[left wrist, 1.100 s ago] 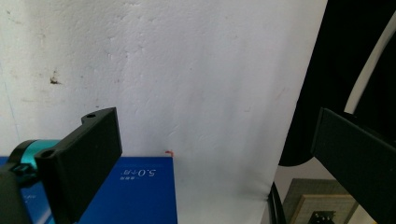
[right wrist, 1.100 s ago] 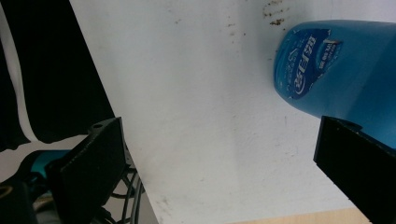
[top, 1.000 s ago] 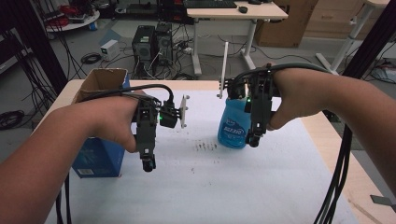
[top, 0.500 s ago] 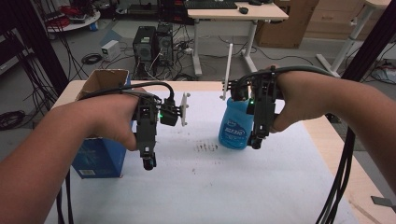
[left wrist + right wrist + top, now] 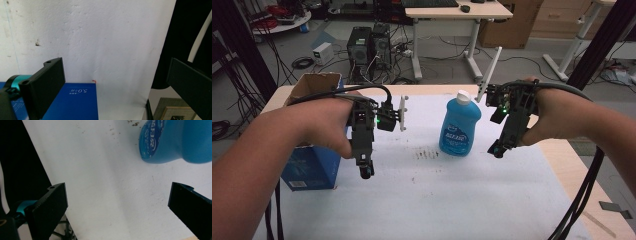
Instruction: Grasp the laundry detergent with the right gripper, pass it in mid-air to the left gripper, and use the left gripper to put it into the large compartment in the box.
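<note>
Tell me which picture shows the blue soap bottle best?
The high view: the blue soap bottle stands whole there, white cap up. The right gripper view catches just its lower part; the left gripper view looks at the blue box instead.

Both forearms come in from the bottom, each hand wrapped round a black two-jaw handheld gripper pointing down. The left gripper [image 5: 365, 170] has its jaws spread wide apart, same deal with the right gripper [image 5: 497, 148], nothing between either pair.

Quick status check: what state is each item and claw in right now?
Blue bottle: upright on the white table cover, white cap on, not gripped.
Cardboard box: standing, top open.
Left claw: open, empty.
Right claw: open, empty, beside the bottle, apart from it.
</note>
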A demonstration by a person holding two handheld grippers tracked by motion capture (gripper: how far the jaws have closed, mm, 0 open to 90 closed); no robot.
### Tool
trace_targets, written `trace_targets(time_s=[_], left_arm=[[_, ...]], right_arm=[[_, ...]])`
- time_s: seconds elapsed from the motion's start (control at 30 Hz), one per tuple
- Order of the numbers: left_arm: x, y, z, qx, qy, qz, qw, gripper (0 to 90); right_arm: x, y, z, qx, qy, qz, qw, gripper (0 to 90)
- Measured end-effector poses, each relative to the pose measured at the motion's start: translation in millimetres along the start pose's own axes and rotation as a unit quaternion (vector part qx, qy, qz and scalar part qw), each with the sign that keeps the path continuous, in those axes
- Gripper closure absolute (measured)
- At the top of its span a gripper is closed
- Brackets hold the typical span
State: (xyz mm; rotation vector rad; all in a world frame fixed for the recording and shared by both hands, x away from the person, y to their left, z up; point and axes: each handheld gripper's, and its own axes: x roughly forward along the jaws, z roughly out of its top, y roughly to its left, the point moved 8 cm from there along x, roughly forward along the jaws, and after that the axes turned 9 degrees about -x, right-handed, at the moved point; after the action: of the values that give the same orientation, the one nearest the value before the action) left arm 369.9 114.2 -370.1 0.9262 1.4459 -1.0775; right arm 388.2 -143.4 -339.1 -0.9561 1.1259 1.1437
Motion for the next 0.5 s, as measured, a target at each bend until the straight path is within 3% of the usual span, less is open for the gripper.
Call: trace_targets(time_s=[0.2,0.5], left_arm=[[0.3,0.8,0.7,-0.001,-0.001,0.000,1.0000,1.7],[-2.2,2.3,1.1,-0.004,-0.001,-0.001,1.0000,1.7]], right_arm=[[8.2,-3.4,-20.0,0.023,-0.029,-0.004,0.9993,1.4],[22.1,-14.8,-42.6,0.062,-0.073,-0.015,0.9953,1.4]])
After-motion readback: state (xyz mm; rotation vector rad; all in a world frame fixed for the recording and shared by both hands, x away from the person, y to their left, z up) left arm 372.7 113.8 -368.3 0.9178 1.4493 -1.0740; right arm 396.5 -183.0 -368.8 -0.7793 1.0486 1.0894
